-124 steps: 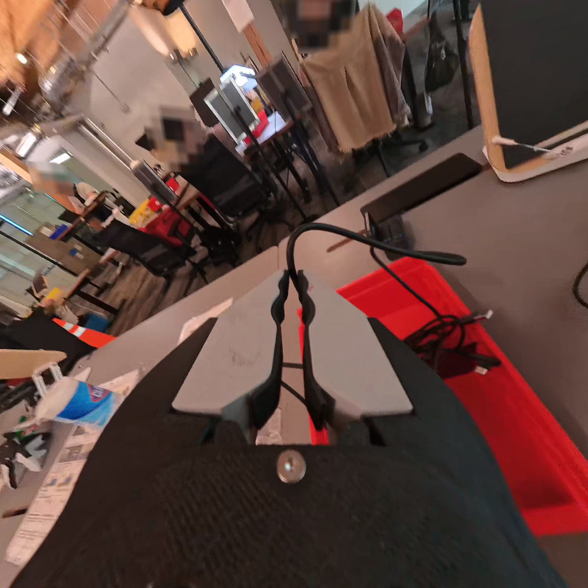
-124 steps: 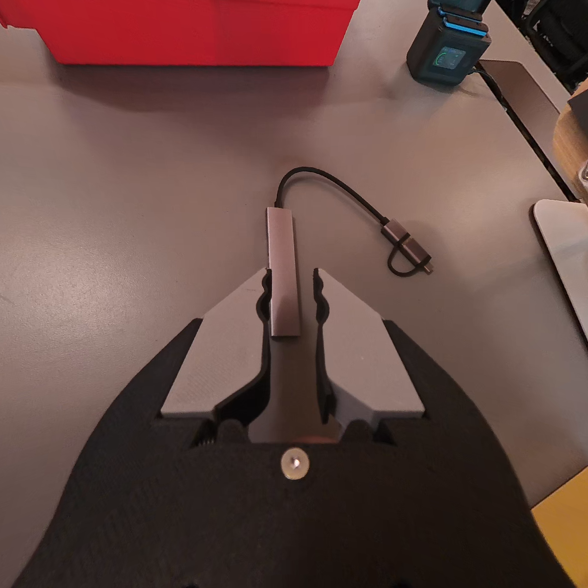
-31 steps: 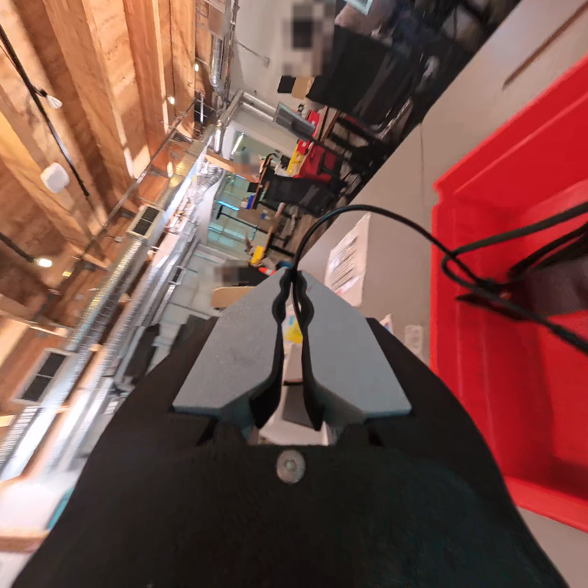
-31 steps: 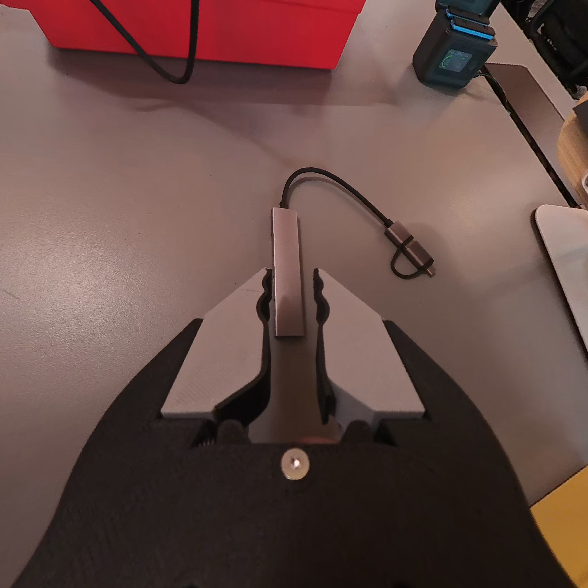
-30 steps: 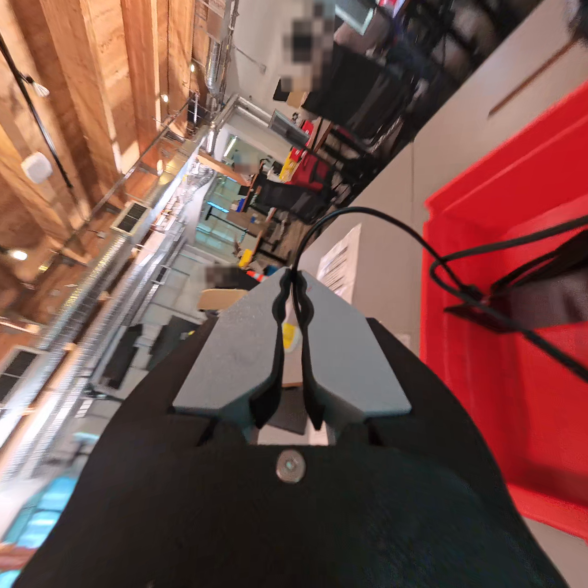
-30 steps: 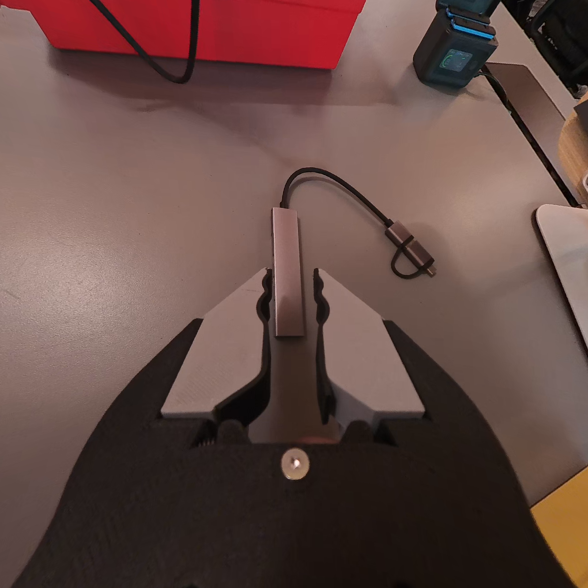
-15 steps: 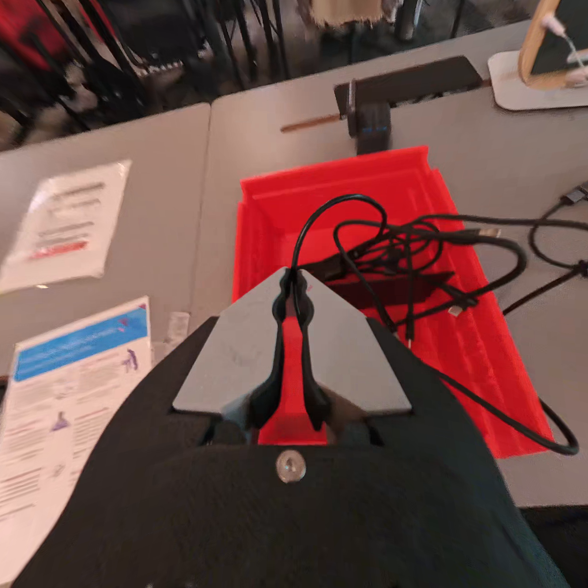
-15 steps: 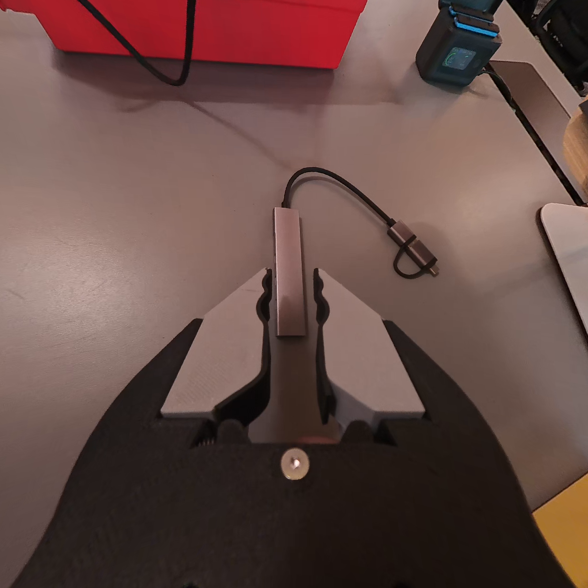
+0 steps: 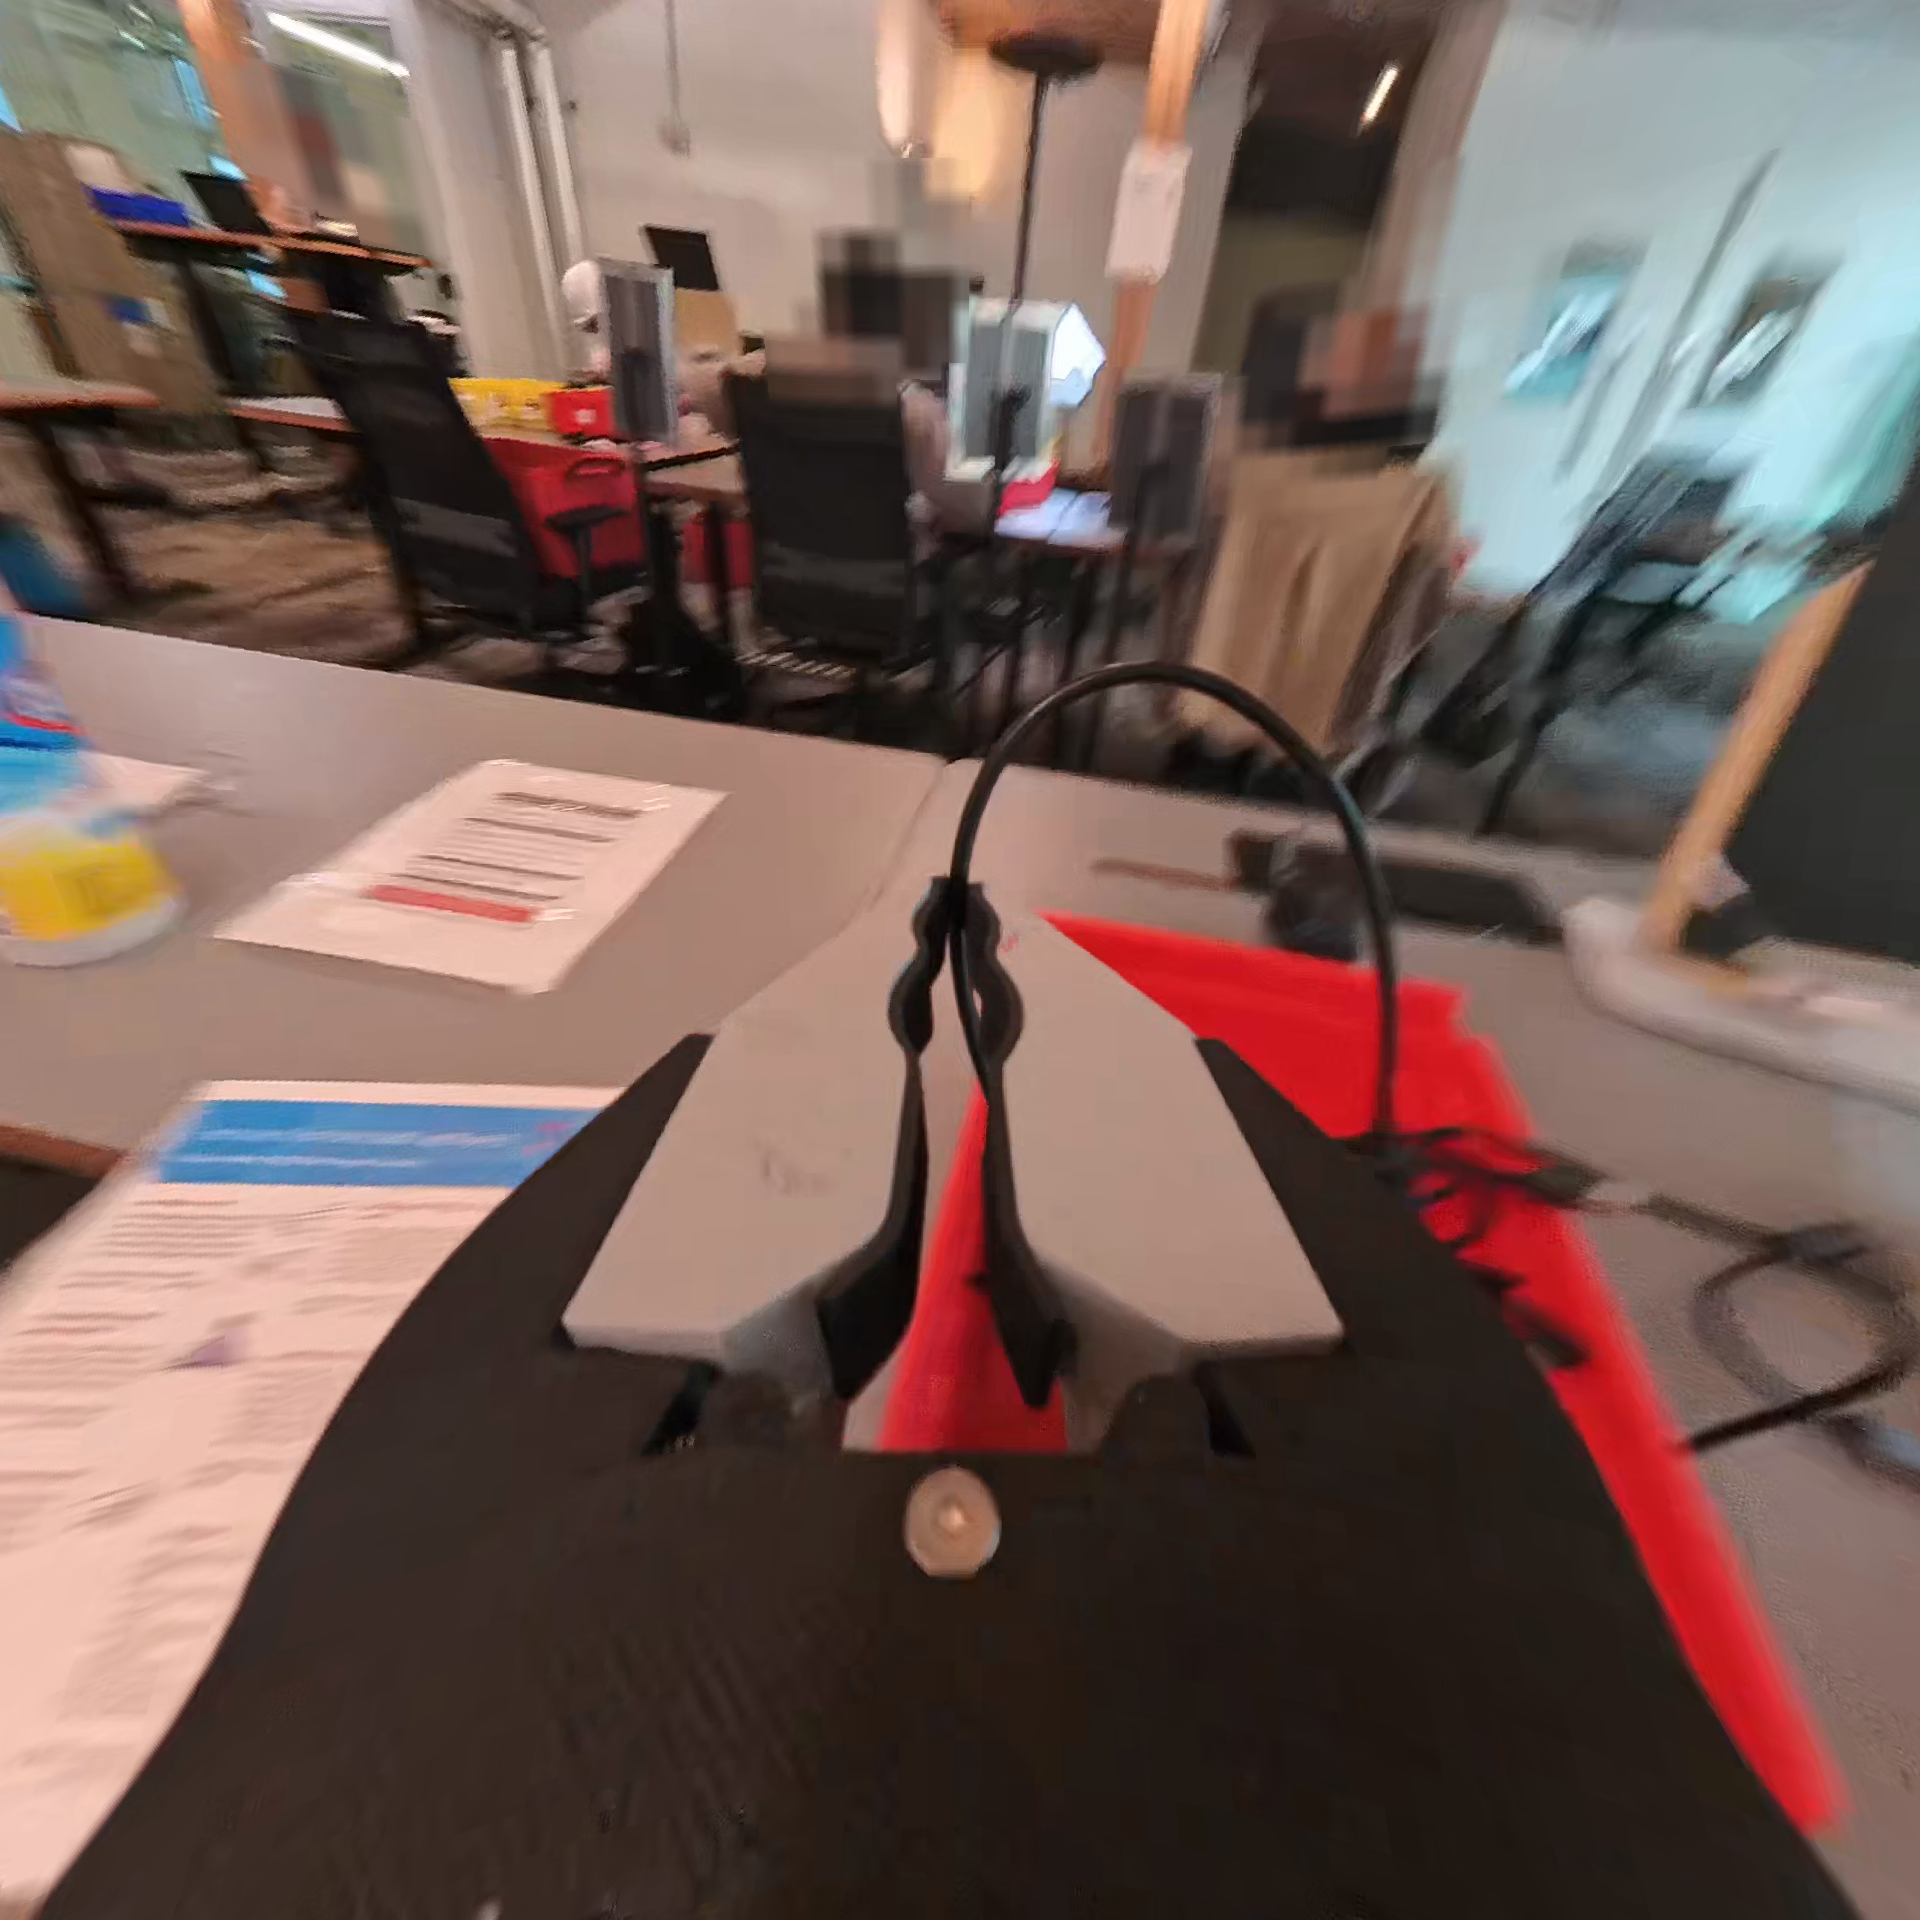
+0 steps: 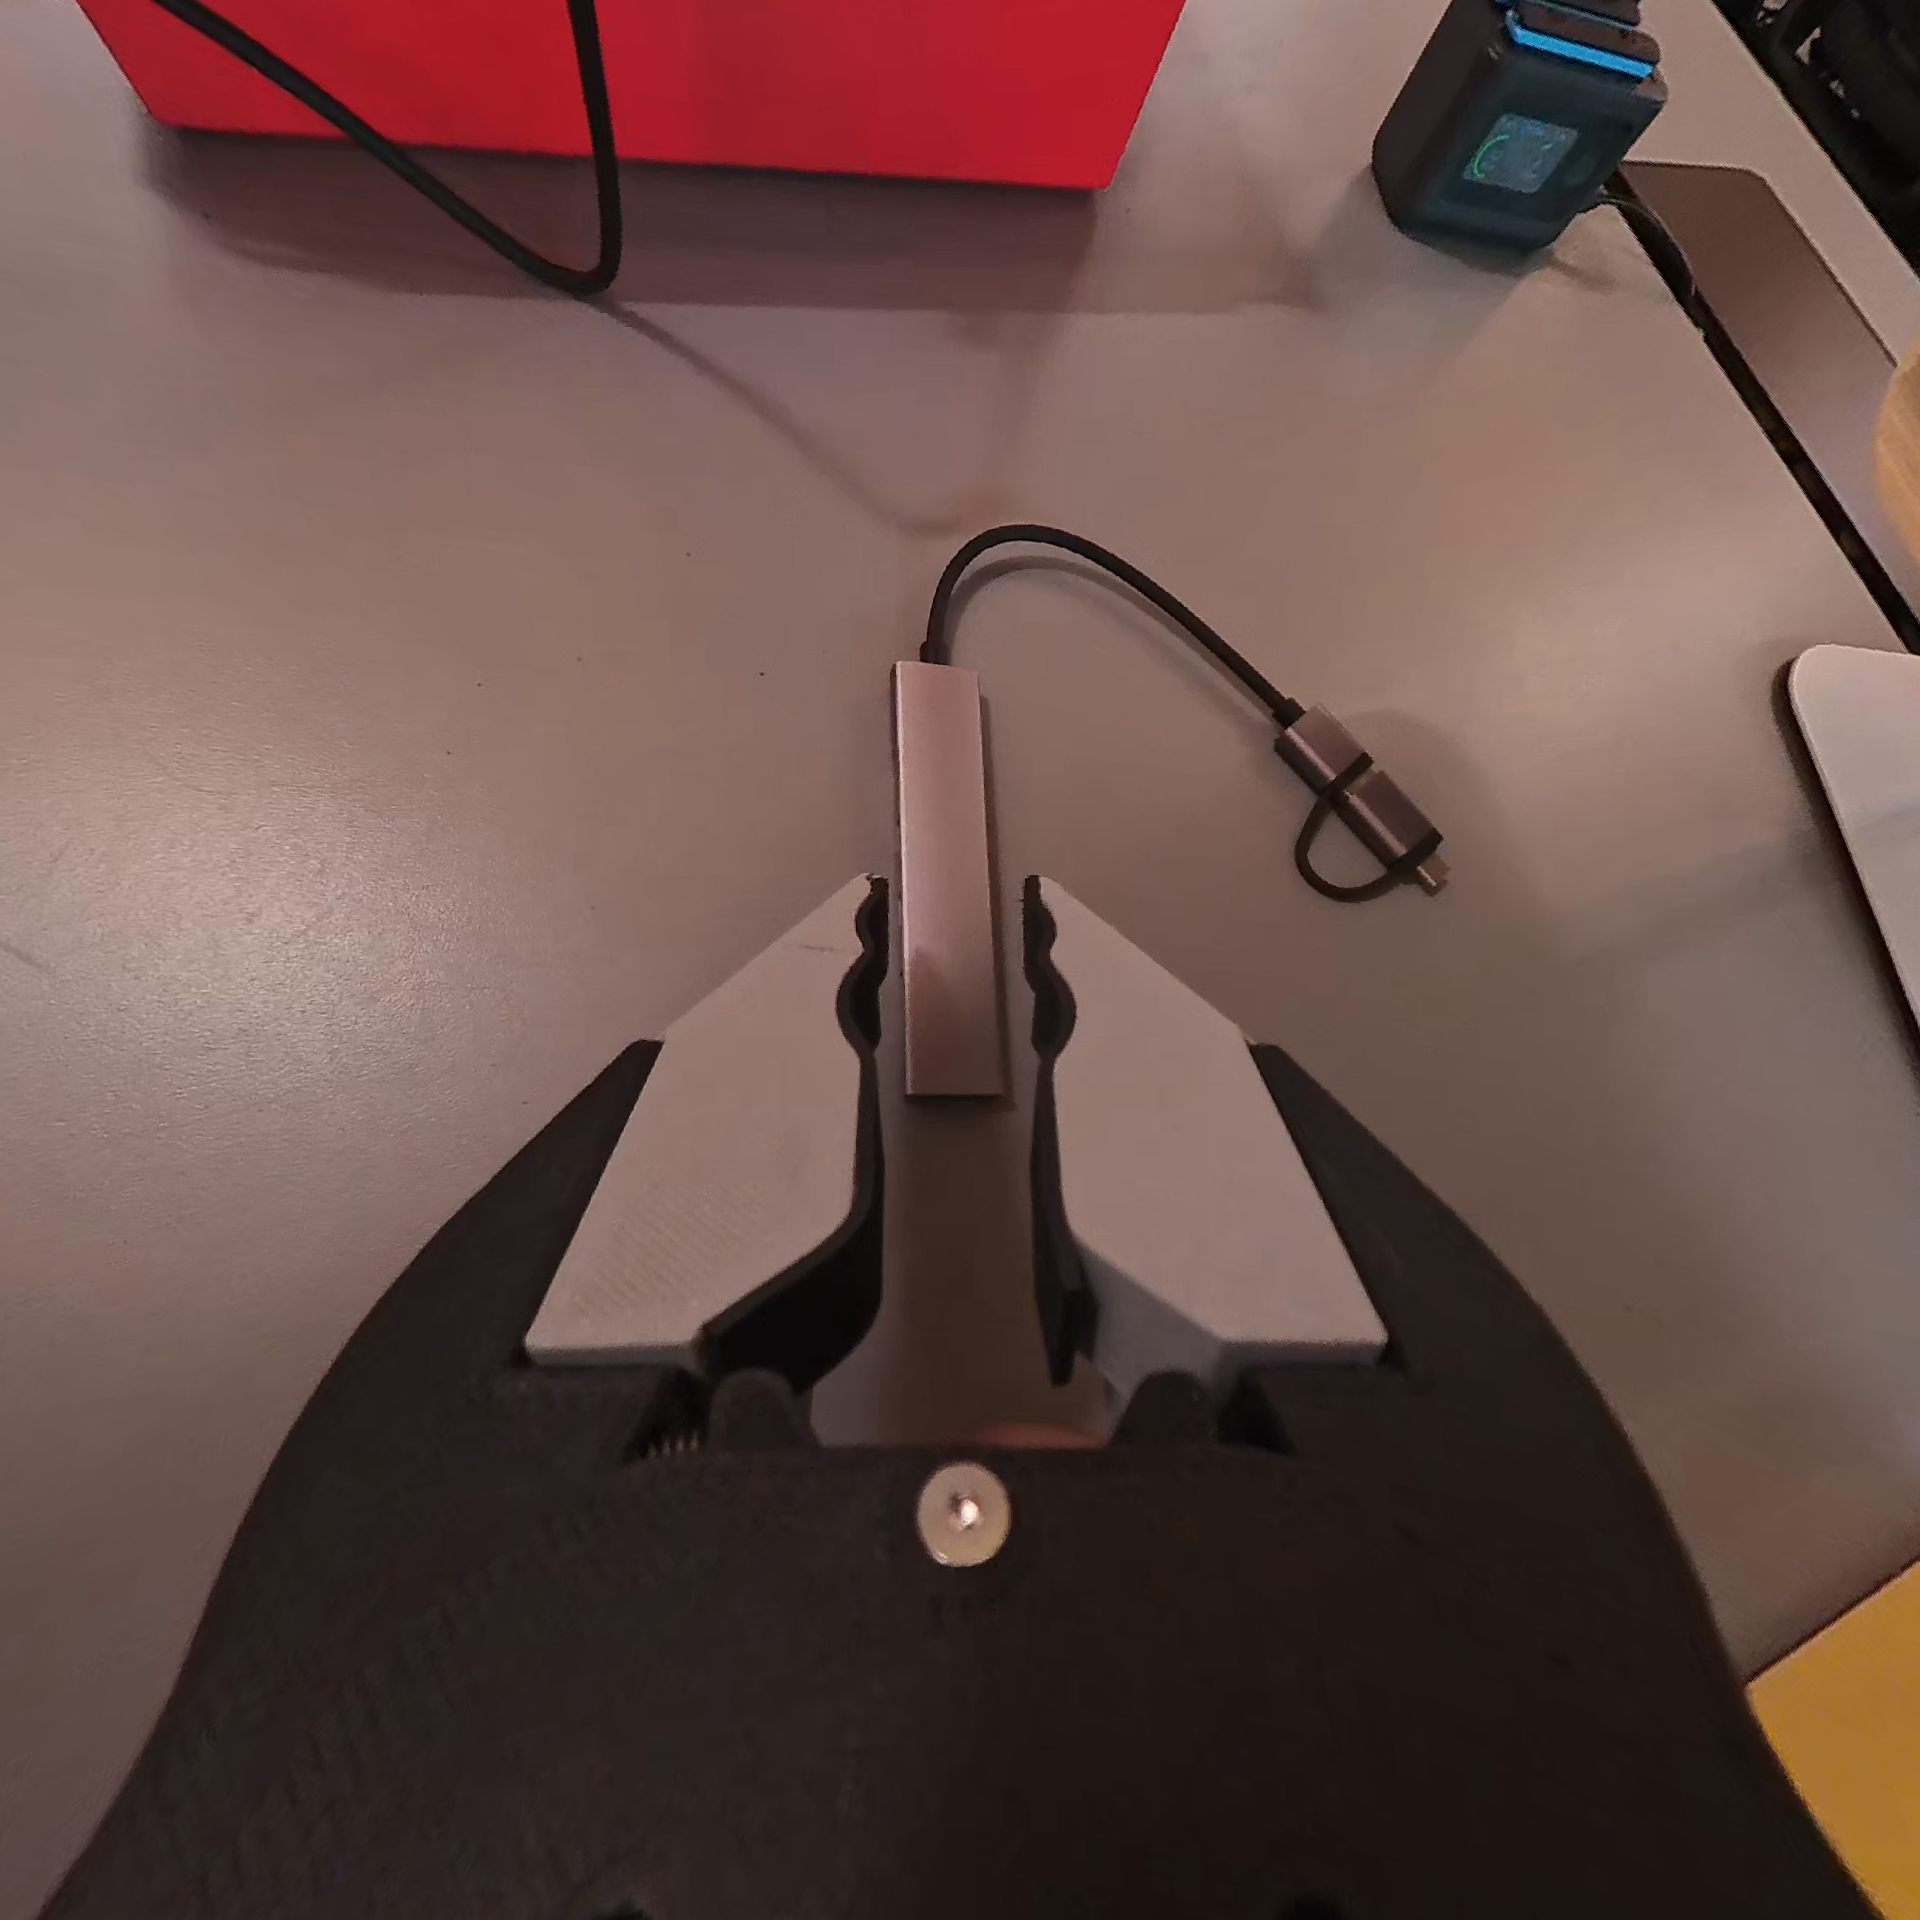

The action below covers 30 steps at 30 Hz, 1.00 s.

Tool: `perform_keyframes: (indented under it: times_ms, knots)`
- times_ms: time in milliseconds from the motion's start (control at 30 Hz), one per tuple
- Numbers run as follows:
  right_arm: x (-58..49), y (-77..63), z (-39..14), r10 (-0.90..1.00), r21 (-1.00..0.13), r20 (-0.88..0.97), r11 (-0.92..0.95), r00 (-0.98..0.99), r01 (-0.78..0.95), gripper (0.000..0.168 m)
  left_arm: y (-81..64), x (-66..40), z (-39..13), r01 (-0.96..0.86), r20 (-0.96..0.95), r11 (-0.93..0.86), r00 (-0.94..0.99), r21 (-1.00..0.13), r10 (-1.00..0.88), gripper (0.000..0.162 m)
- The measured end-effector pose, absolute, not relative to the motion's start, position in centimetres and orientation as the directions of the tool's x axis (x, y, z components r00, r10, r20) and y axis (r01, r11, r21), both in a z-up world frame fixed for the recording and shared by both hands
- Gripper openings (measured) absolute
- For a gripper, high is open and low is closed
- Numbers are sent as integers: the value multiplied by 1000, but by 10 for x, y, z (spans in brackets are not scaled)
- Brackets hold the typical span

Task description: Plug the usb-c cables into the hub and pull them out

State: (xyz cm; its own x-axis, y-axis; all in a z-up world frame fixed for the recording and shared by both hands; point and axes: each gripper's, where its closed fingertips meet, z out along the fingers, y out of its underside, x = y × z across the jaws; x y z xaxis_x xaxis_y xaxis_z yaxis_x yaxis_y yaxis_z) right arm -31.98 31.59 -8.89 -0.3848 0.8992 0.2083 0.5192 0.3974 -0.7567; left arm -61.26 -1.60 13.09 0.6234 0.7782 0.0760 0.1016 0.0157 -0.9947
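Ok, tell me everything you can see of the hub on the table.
The hub is a slim, flat bar with a brushed grey metallic look, lying flat on the grey table, lengthwise along the right gripper. Its near half sits between the open fingers; whether they touch it is unclear. A short black cable leaves its far end, curves right and ends in a grey metal plug with a looped black tether. No other cable is plugged in.

A black cable (image 9: 1340,831) over a red bin (image 9: 1475,1143); a grey metallic hub (image 10: 948,883) on a grey table (image 10: 416,675).
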Motion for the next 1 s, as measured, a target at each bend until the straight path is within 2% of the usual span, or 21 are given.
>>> perform_keyframes:
  times_ms: [67,167,333,467,567,633,833,967,1000]
  knots:
    - [-320,317,-88,902,-760,207,393,-380,518,23,-16,-612,130,15,-99,-133,584,-991,805,0]
    - [-321,314,-86,903,-774,187,378,-387,508,23,16,-584,134,-16,-137,-170,667,-985,732,0]
    - [-320,303,-71,899,-833,110,316,-424,454,25,92,-520,146,-67,-136,-144,826,-987,546,0]
    - [-313,280,-39,850,-920,-1,206,-527,334,28,160,-459,148,-121,-148,-93,912,-988,382,1]
    - [-301,261,-10,780,-967,-44,124,-624,223,27,213,-413,136,-126,-136,-56,955,-991,263,1]
    - [-300,265,2,783,-980,-50,80,-620,180,27,247,-384,123,-162,-167,-42,967,-986,190,1]
    - [-304,285,9,802,-981,-147,-45,-579,186,32,316,-330,78,-175,-175,-20,984,-984,3,0]
    - [-316,300,-9,860,-969,-135,-11,-491,247,30,339,-313,63,-88,-89,10,986,-996,-141,0]
    - [-318,304,-13,874,-965,-130,-3,-468,261,25,344,-314,61,-80,-81,14,986,-997,-145,0]
